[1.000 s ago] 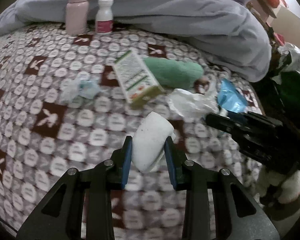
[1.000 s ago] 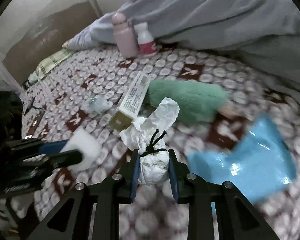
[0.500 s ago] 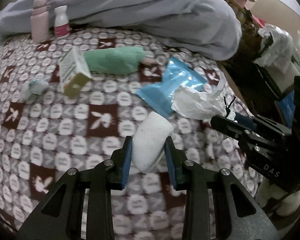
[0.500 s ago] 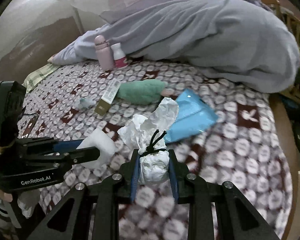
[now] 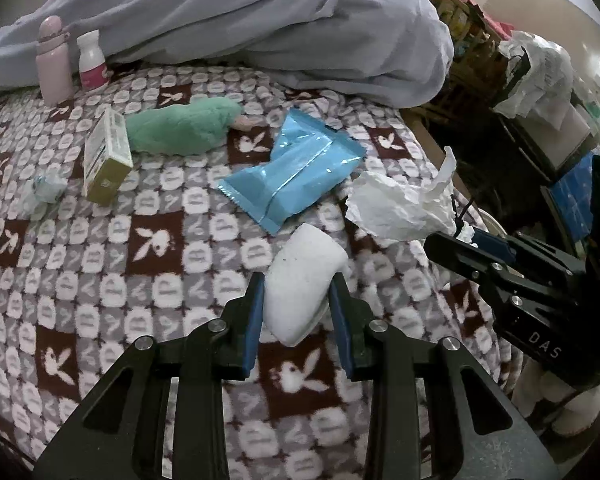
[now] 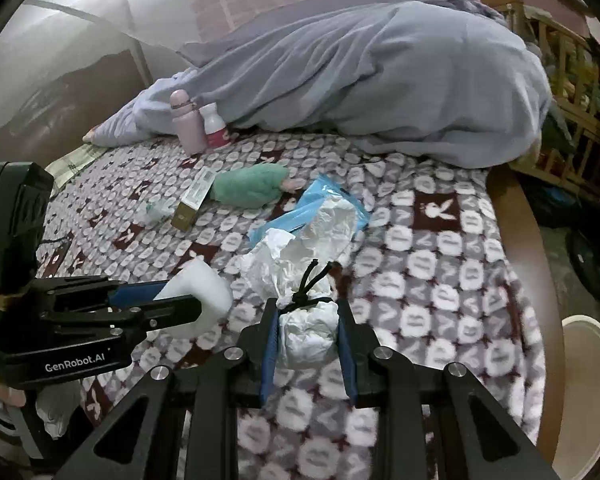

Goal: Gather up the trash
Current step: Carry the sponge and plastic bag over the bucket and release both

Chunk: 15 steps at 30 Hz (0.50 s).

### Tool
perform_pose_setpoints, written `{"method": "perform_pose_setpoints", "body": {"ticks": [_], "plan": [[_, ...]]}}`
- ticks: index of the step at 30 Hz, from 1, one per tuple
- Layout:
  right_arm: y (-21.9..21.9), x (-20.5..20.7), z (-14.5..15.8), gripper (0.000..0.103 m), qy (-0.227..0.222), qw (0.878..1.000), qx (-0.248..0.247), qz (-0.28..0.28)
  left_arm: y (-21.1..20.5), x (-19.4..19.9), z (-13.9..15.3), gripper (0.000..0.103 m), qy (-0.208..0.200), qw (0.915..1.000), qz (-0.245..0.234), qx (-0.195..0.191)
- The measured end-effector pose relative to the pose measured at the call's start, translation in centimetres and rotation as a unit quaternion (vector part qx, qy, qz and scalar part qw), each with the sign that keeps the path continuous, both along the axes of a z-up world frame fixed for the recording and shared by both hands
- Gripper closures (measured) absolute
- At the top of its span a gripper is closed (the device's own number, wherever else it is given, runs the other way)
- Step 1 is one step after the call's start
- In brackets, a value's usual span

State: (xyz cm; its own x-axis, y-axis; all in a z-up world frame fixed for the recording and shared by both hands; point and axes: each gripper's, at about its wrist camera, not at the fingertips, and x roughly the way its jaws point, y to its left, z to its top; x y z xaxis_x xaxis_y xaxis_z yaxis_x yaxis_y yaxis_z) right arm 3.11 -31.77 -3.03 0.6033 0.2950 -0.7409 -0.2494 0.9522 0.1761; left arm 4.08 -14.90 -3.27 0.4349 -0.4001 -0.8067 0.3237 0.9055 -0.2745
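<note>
My left gripper (image 5: 298, 300) is shut on a white foam piece (image 5: 302, 276), held above the patterned bed blanket; it also shows in the right wrist view (image 6: 198, 298). My right gripper (image 6: 308, 328) is shut on a crumpled white paper wad (image 6: 308, 330) tied with a black band; the wad shows in the left wrist view (image 5: 404, 208) at the right. A blue plastic wrapper (image 5: 296, 168) lies on the blanket ahead. A small crumpled wrapper (image 5: 44, 190) lies at the left.
A yellow-green carton (image 5: 106, 156), a green fuzzy sock (image 5: 180, 128), a pink bottle (image 5: 54, 66) and a white bottle (image 5: 92, 60) sit farther back. A grey-blue duvet (image 5: 260, 20) fills the back. A white bin rim (image 6: 588, 364) is beyond the bed's right edge.
Both grippers have pulled back from the items and swung right toward the bed's edge, each still holding its load. The blue wrapper stays on the blanket.
</note>
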Motion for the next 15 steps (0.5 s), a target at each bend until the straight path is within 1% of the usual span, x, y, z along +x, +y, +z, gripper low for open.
{"method": "perform_pose_setpoints", "body": {"ticks": [15], "plan": [[-4.1,-1.3,-0.1,0.077,0.001,0.999,0.004,-0.036,-3.8,0.2,0.4,0.074,-0.001,0.9999,-0.014,-0.004]]}}
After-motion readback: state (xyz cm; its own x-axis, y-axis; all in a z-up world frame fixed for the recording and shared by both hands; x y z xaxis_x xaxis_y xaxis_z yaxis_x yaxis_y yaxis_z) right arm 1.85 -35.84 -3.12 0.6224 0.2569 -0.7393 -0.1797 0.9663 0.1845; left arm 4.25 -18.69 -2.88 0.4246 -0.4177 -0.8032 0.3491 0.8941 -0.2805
